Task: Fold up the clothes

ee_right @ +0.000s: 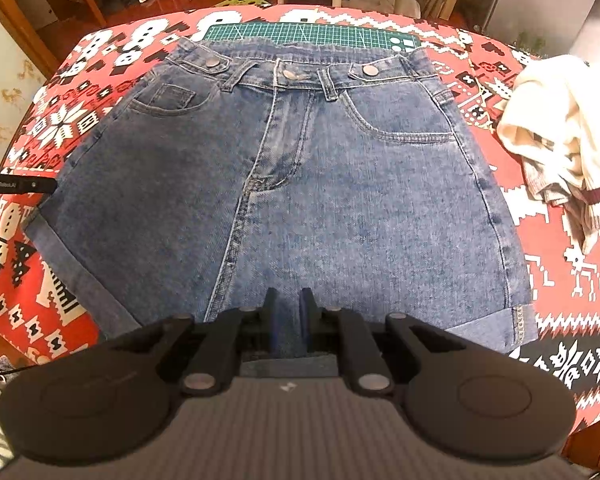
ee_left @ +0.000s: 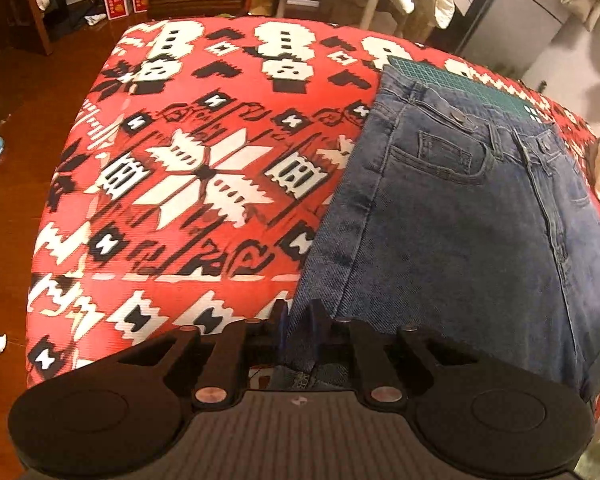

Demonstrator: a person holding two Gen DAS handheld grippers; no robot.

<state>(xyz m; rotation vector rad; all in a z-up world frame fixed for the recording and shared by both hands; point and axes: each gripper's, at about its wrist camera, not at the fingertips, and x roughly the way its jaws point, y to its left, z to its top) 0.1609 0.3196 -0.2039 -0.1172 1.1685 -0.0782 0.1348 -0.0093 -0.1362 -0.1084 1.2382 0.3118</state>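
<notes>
Denim shorts [ee_right: 300,184] lie flat on my patterned cloth [ee_left: 188,184], waistband over the green mat [ee_right: 312,35]. My left gripper [ee_left: 298,322] and right gripper [ee_right: 288,312] each pinch the hem. A cream garment [ee_right: 560,136] sits beside the shorts.

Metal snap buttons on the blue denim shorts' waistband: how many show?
3 on the blue denim shorts: left tab button, centre fly button, right tab button. Rear ones, if any, are hidden.

Left gripper [ee_left: 298,320]: black two-finger, pointing steeply down, jaws nearly closed, pinching blue denim fabric edge [ee_left: 300,344]. Right gripper [ee_right: 288,312]: same pose, narrow gap, denim between fingers.
</notes>
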